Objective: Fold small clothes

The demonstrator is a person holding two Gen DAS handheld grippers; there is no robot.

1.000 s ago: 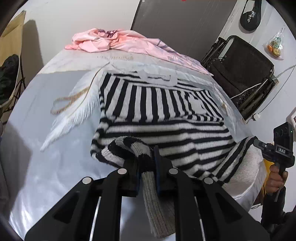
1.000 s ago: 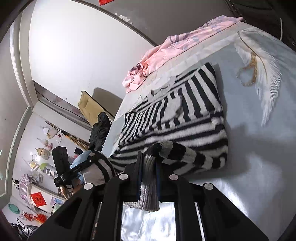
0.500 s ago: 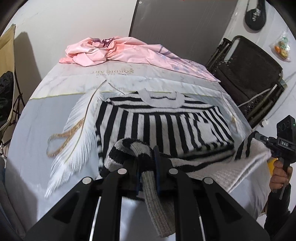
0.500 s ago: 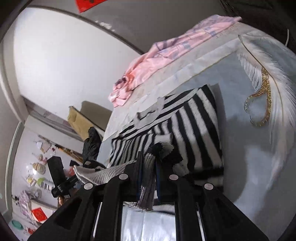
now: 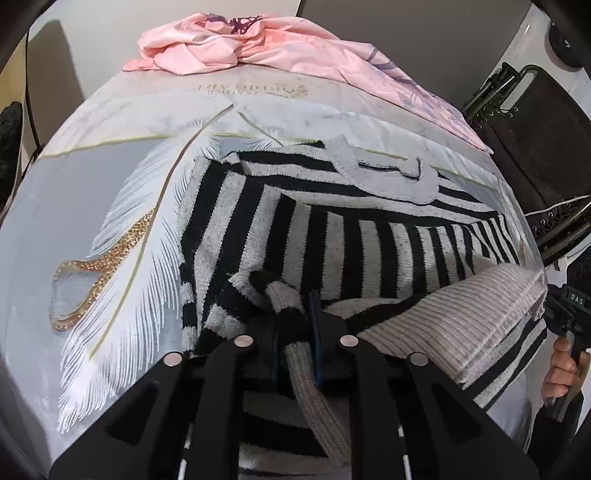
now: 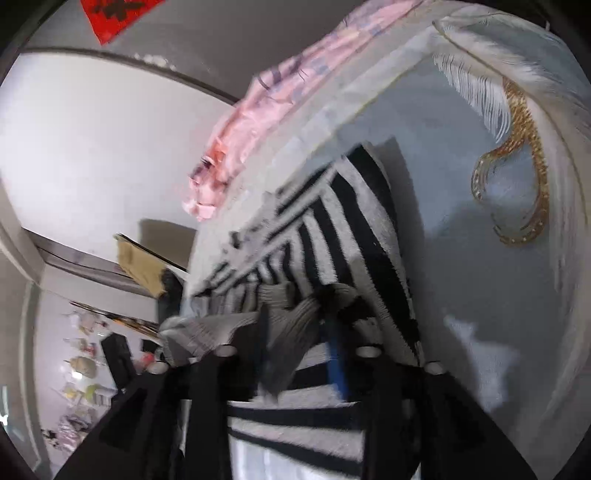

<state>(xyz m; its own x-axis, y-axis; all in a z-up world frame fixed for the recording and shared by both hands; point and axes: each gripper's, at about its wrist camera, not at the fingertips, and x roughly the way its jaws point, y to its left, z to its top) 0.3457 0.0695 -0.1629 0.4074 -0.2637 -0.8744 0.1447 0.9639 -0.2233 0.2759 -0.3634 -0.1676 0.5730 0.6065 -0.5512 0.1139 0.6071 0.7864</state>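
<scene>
The left tool (image 5: 295,328) is easing apart with the striped sweater's (image 5: 369,251) ribbed cuff between its jaws. The right tool (image 6: 299,332) is spreading, knit apparently loose between its jaws; blur hides contact. The sweater lies on the feather-print bedspread (image 5: 110,221), a pink garment (image 5: 258,48) heaped beyond it.

Place: a bedroom in a home.
Bed: a pale grey satin bedspread printed with a white feather and gold glitter swirl (image 5: 110,258) is covering the surface.
Laundry: a crumpled pink satin garment (image 5: 236,48) is lying at the far end; a black-and-white striped knit sweater (image 5: 369,236) is lying mid-bed.
Furniture: a folded black metal-framed chair (image 5: 532,147) is leaning beside the bed.
Walls: plain white; a red paper decoration (image 6: 114,14) is hanging up high.
</scene>
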